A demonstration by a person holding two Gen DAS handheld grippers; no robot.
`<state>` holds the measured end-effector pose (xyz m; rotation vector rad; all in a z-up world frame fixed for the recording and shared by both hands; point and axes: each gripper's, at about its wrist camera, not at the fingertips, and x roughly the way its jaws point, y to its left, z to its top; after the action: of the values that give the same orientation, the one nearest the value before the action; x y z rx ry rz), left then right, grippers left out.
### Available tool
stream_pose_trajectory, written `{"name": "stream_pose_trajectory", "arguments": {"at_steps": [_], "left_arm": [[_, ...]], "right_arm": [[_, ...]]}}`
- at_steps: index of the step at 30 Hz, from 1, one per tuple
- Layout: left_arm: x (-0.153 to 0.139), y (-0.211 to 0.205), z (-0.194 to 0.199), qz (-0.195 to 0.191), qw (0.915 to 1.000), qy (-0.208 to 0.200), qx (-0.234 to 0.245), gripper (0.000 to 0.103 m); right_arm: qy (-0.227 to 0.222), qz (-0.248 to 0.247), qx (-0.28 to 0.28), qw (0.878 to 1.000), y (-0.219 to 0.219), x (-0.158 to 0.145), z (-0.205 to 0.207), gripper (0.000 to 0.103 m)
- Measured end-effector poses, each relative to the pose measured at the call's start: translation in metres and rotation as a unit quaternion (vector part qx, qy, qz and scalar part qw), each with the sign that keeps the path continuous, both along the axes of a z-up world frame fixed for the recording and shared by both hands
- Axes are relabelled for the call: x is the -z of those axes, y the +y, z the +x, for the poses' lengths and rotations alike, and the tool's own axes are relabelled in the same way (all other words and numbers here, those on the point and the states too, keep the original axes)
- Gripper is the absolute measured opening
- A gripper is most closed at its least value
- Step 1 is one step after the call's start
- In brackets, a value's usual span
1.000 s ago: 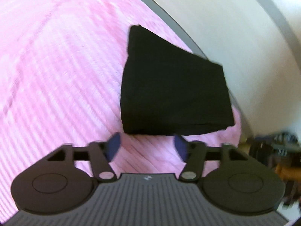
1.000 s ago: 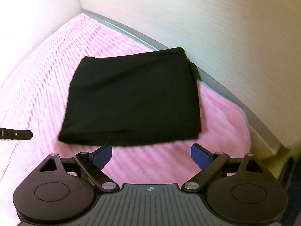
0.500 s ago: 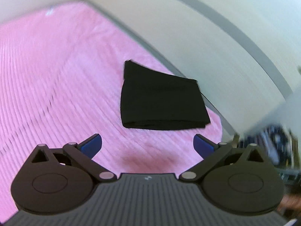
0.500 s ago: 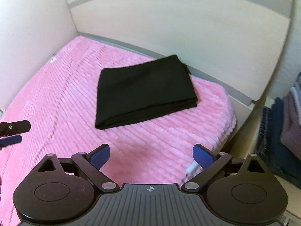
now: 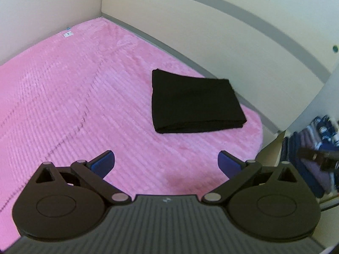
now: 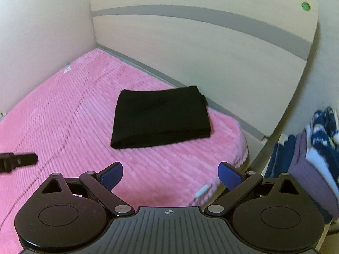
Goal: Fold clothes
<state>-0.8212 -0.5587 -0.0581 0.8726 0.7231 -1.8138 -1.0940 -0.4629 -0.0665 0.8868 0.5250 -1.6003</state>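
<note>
A black garment point(image 5: 195, 103) point(image 6: 161, 118), folded into a flat rectangle, lies on the pink ribbed blanket point(image 5: 74, 95) point(image 6: 63, 116) near the headboard corner of the bed. My left gripper point(image 5: 166, 164) hovers well above and short of it, jaws wide open, with only blanket between the blue pads. My right gripper point(image 6: 170, 173) is likewise raised and open, empty, with the garment ahead of it. The left gripper's dark tip point(image 6: 17, 162) shows at the left edge of the right wrist view. The right gripper's tip point(image 5: 317, 158) is blurred at the right edge of the left wrist view.
A pale headboard point(image 5: 233, 31) point(image 6: 211, 53) with a grey stripe borders the bed behind the garment, and a wall runs along the left. Beside the bed on the right is a pile of blue and purple clothes point(image 6: 313, 148) point(image 5: 313, 144). A white tag point(image 6: 201, 191) hangs at the blanket's edge.
Both grippers have pulled back and risen away from the folded garment, which now looks smaller and lies still. The left jaws have spread wider; the right jaws stay open.
</note>
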Motion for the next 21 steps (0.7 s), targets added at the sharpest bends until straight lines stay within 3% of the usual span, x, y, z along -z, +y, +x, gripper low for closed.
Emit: {"name": "stream_pose_trajectory", "arguments": {"at_steps": [9,17,21], "left_arm": [[0.001,-0.002,-0.041,-0.004,0.9996,-0.008,-0.027,0.102],[0.007,-0.009,-0.058,0.022,0.9990,-0.013,-0.036,0.102],[0.010,-0.010,-0.067,0.016,0.9987,-0.036,-0.030,0.102]], "right_arm": [[-0.021,0.006,-0.020,1.000,-0.013,0.002,-0.032,0.099],[-0.007,0.017,-0.011,1.000,-0.020,0.006,-0.048,0.099],[-0.005,0.016,-0.011,1.000,-0.022,0.003,-0.051,0.099]]}}
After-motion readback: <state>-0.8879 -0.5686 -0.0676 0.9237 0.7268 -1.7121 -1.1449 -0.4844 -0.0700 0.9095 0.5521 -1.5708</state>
